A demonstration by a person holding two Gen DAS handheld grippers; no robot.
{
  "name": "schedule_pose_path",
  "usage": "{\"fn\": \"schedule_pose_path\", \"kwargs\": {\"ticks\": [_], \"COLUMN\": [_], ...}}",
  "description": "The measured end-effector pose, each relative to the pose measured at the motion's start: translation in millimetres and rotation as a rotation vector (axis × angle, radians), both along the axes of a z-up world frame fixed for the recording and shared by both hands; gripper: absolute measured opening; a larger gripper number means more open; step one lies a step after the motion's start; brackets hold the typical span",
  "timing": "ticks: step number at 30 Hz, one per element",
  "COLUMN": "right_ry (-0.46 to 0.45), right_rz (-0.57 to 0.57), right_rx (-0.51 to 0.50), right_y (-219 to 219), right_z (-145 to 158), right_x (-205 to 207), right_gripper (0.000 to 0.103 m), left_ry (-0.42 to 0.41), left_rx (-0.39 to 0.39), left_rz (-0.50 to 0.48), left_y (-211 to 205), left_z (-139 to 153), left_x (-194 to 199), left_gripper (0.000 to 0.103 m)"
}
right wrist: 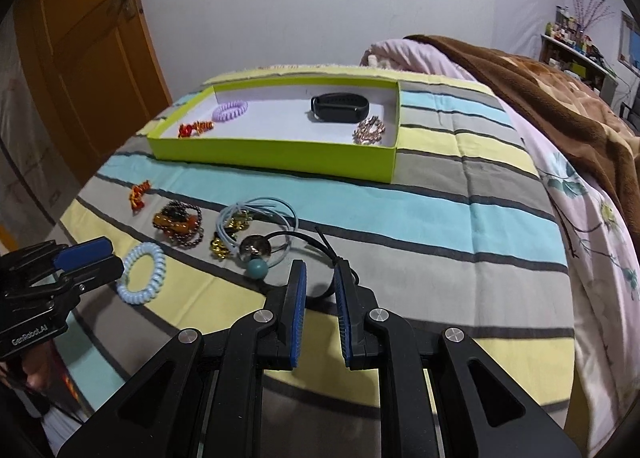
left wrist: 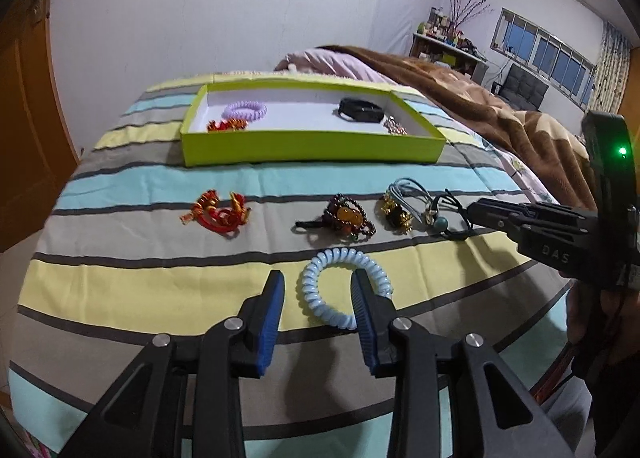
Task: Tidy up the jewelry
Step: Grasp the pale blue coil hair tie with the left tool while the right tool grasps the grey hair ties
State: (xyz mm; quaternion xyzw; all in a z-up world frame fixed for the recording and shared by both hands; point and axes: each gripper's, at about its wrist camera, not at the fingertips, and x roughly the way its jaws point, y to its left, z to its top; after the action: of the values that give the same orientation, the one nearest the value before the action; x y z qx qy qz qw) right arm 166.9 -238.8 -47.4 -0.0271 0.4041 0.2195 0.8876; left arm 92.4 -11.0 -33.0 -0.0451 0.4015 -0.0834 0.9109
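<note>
Left wrist view: my left tongs [left wrist: 318,288] stand wide, gripping nothing, straddling the near arc of the pale blue coil bracelet [left wrist: 345,290] on the bed [left wrist: 120,282], lined up, I judge, for a pinch; at twelve o'clock waits the green tray [left wrist: 312,147]; my right tongs [right wrist: 322,278] are narrowly parted around the black cord [right wrist: 320,242], pads clear.

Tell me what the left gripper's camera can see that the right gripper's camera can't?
Only the left wrist view shows the row of windows and the dark chair beneath them. Only the right wrist view shows the orange door with its latch. Both show the green box holding the black band and purple coil, plus the pale blue coil tie on the striped bedspread.
</note>
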Motion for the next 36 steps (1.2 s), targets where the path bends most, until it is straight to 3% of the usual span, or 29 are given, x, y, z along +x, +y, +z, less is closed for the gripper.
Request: {"fn": "schedule_pose_path", "kwargs": {"ticks": [5,13,18,25,36], "right_ry": [0.028,0.04,0.033,0.013,-0.052], "right_rz": [0.017,0.023,0.043,0.055,0.008], "right_rx": [-0.025,-0.036,-0.06,-0.114,-0.034], "right_y": [5.1,5.3,9.1,18.7,3.6], "right_z": [-7.9,-11.7,-11.9,-10.9,16.9], "right_x": [10.4,26.3,27.7,23.8,-1.1], "right_gripper": [0.015,0.015,0.015,0.006,0.006], "left_ry": [0.047,0.035,0.025,0.024,-0.035], "left_rx": [-0.005,0.028,0.096,0.074,0.024], "left_rz": [-0.001,0.007,0.033,0.03,0.021], "left_y": [-2.7,-7.0,-9.9,-6.6,0.6], "left_z": [-8.8,-8.4,-9.5,-8.3,9.4], "left_x": [6.8,10.2,11.0,10.8,-2.2], "left_gripper": [0.036,0.035,0.011,0.01,0.009]}}
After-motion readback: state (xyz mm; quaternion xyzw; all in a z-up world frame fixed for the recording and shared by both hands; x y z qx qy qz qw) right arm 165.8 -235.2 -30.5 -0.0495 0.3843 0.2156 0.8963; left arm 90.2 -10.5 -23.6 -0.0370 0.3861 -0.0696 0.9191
